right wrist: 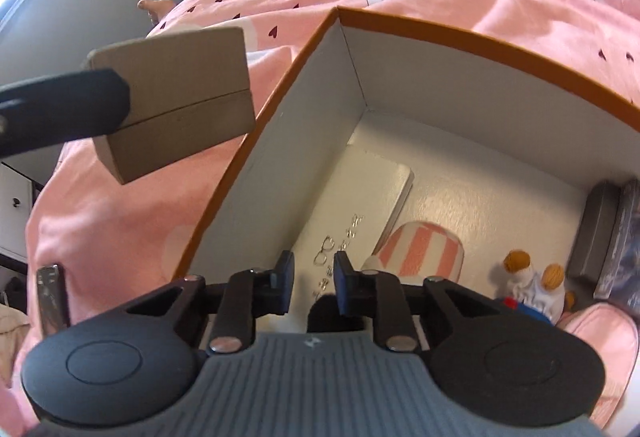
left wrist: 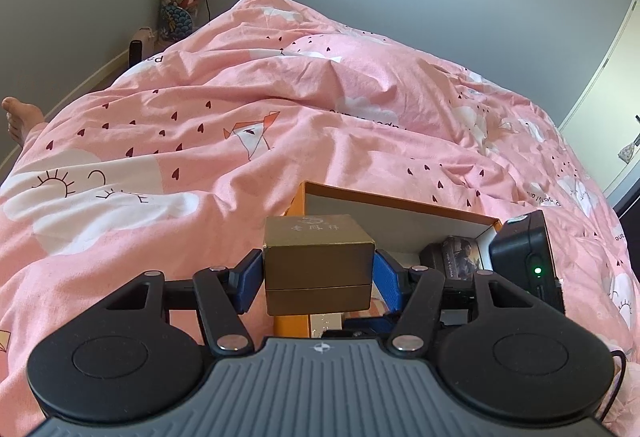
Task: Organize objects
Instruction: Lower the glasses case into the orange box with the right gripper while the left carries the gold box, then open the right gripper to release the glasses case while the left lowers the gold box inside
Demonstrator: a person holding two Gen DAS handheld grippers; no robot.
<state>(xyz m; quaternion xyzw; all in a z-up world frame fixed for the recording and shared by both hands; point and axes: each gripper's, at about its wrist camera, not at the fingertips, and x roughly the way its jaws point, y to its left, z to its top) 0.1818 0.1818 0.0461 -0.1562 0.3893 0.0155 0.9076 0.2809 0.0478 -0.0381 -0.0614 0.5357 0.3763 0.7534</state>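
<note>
Clamped in the left tool (left wrist: pixel 318 269) by its flat sides, the gold box (left wrist: pixel 319 261), rigid, light and slick-looking, hangs just outside the orange storage box (right wrist: pixel 256 125) rim, while the right tool (right wrist: pixel 313 277) stands apart above its floor.

Bright soft daylight throughout, strong fisheye bending at edges, right view's near objects blurred.

You have one gold box (left wrist: pixel 319 261), one orange bin (right wrist: pixel 460 33) and, inside it, one white case (right wrist: pixel 372 189), one striped cup (right wrist: pixel 424 251) and one doll (right wrist: pixel 532 277).
</note>
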